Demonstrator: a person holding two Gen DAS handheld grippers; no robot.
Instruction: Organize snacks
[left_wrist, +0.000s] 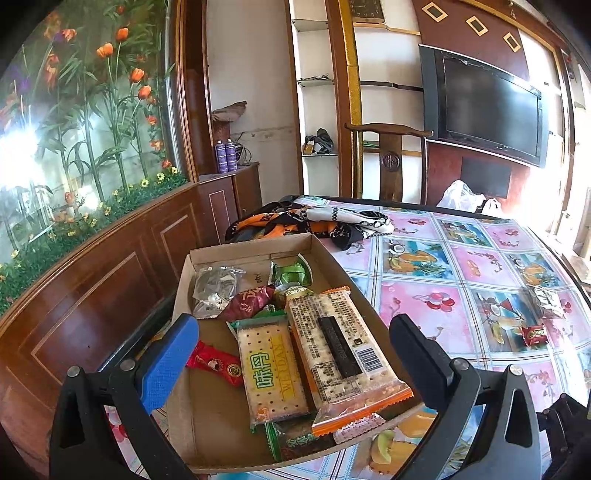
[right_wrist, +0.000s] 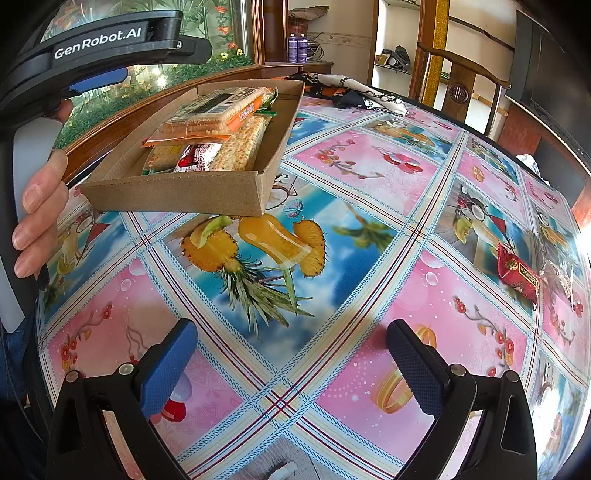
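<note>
Box (left_wrist: 255, 243) holds two cracker packs (left_wrist: 273, 369); left gripper (left_wrist: 295, 354) and right gripper (right_wrist: 291, 362) both released.

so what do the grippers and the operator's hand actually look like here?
Both are the same build: black plastic linkage arms with silver pivot pins, and textured blue pads on the fingers. That holds for the left gripper and the right gripper. Seen from the right wrist camera, the left unit's black body carries white GenRobot.AI lettering above a white grip. The left hand is bare. No cables visible.

cracker packs sit in the cardboard tray (left_wrist: 255, 247) at the table's (left_wrist: 461, 266) left edge, scarf (left_wrist: 332, 218) behind it, loose candy (left_wrist: 534, 334) far right.
</note>
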